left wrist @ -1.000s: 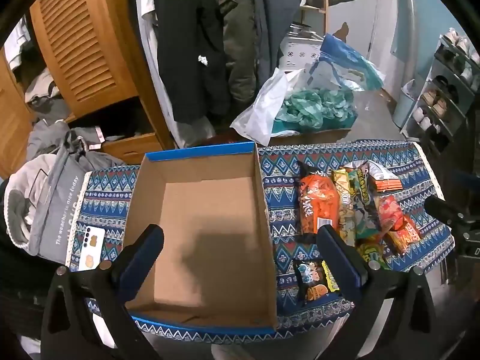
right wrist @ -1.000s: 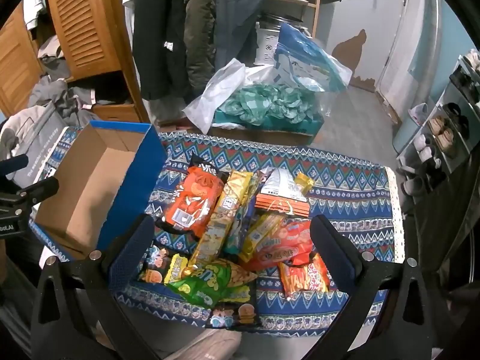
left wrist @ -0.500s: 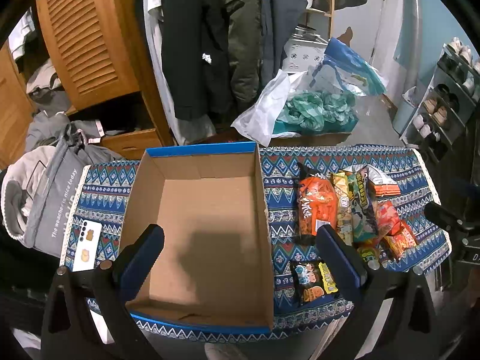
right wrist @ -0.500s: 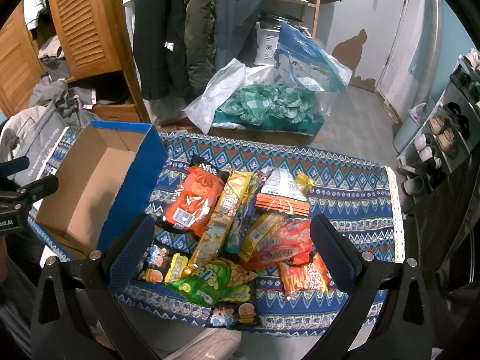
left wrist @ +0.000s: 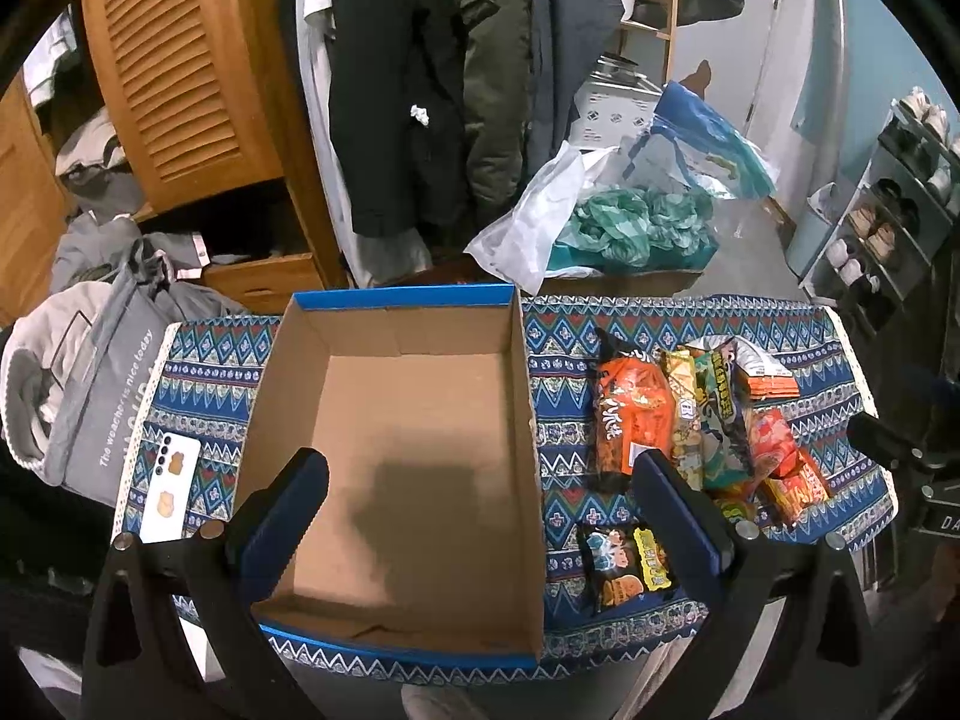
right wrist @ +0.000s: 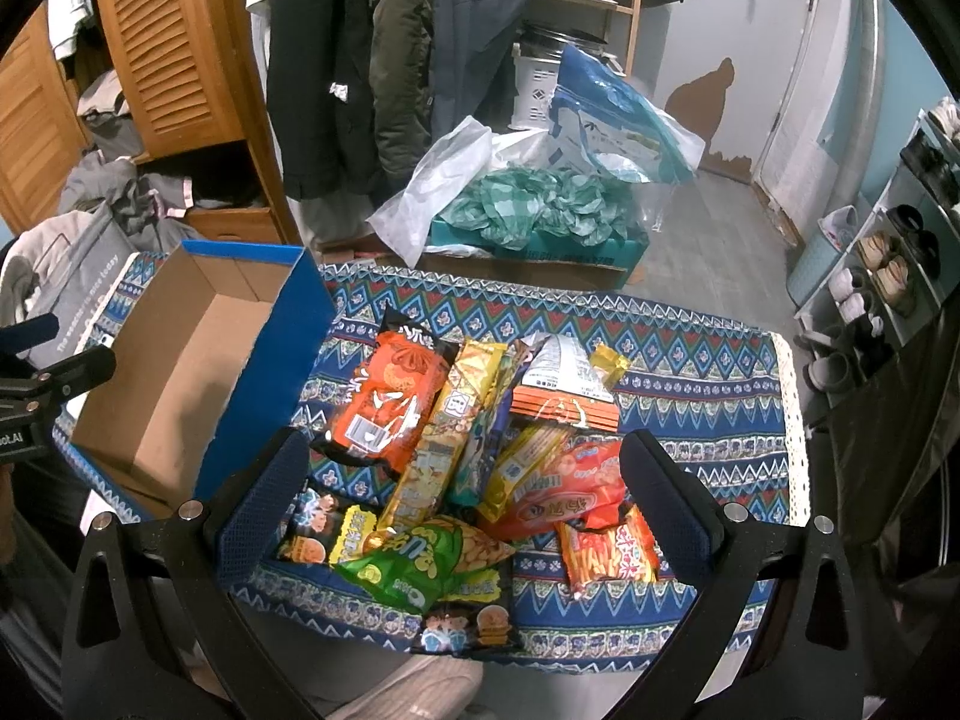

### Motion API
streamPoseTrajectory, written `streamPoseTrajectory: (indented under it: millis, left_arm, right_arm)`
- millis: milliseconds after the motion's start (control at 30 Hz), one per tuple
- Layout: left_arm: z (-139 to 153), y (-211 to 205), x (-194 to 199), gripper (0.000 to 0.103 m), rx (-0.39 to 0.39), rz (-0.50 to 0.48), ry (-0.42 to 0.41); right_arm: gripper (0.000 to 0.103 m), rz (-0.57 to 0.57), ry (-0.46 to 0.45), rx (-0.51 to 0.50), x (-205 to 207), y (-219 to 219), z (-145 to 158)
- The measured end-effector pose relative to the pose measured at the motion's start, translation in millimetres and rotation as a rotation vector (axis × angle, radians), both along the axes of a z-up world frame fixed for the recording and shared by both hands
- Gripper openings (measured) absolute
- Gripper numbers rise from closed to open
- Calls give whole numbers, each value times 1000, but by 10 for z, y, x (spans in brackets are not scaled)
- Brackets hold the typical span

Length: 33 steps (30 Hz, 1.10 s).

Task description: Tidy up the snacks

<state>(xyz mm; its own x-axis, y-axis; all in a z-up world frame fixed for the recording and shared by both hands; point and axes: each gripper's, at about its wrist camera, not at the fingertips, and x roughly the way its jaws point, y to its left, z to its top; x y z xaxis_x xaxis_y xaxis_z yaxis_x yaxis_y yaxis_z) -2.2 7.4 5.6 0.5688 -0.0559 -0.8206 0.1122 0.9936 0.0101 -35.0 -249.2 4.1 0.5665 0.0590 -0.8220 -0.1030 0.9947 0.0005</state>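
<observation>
An empty cardboard box with blue outer walls (left wrist: 408, 438) stands on a patterned blue cloth (left wrist: 558, 372); it also shows at the left in the right wrist view (right wrist: 180, 384). A pile of snack packs (right wrist: 474, 456) lies to its right, with an orange pack (right wrist: 390, 402), a green pack (right wrist: 426, 558) and a red pack (right wrist: 570, 492). The pile shows in the left wrist view (left wrist: 690, 420). My left gripper (left wrist: 480, 516) is open above the box. My right gripper (right wrist: 462, 510) is open above the pile. Neither holds anything.
A white phone (left wrist: 171, 489) lies on the cloth left of the box, next to a grey bag (left wrist: 90, 384). Behind the table are hanging coats (right wrist: 360, 60), a wooden cabinet (left wrist: 180, 90), plastic bags (right wrist: 540, 198) and a shoe rack (right wrist: 888, 264) at the right.
The left wrist view has pulled back and up a little, so the box and snacks sit lower and smaller. The right gripper has barely moved. Both stay open.
</observation>
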Motion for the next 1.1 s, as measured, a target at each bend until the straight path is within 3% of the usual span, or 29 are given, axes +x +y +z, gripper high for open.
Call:
streamPoseTrajectory:
  millis: [700, 1100]
  left_arm:
    - [-33, 9, 7, 102, 0, 2, 8]
    - [-53, -68, -12, 102, 44, -31, 1]
  right_arm:
    - [102, 1, 1, 2, -10, 3, -5]
    - [102, -1, 2, 2, -12, -14, 0]
